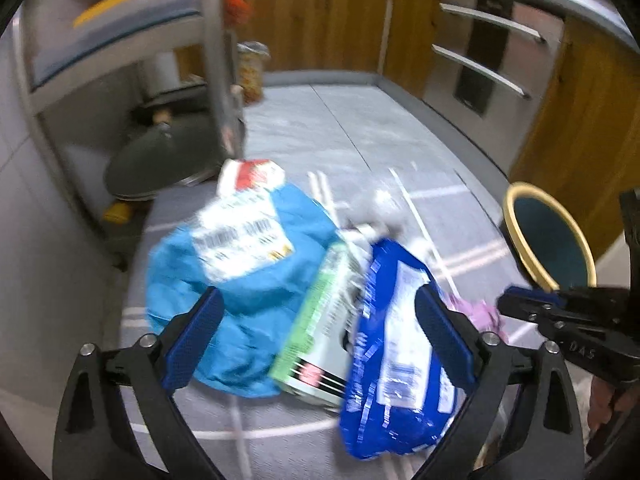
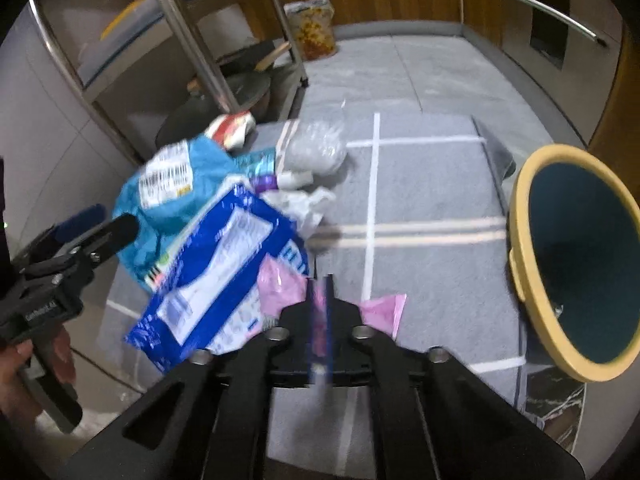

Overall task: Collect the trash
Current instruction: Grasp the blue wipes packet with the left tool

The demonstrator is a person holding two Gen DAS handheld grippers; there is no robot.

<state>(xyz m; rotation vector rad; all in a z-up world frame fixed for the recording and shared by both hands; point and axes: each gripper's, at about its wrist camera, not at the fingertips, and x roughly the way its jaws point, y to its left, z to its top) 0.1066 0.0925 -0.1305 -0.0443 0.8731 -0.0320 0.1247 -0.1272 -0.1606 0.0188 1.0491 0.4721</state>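
Observation:
A pile of trash lies on the grey rug (image 2: 432,184): a light-blue bag (image 1: 248,300), a green-and-white carton (image 1: 320,320), a dark-blue bag (image 1: 396,360) and a red-and-white packet (image 1: 252,174). My left gripper (image 1: 318,296) hangs open over the pile, its fingers straddling the carton and the dark-blue bag (image 2: 216,280) without pressing them. My right gripper (image 2: 320,284) is shut on a pink wrapper (image 2: 384,312) at the pile's near edge. A yellow-rimmed bin (image 2: 520,208) with a dark-teal inside lies tipped toward me at the right.
A metal rack (image 2: 192,40) with pans stands at the left behind the pile, with a snack bag (image 2: 314,28) beside it. Wooden cabinets (image 1: 320,20) and drawer handles (image 1: 492,20) close the back and right. Crumpled clear plastic (image 2: 316,148) and white paper (image 2: 308,204) lie on the rug.

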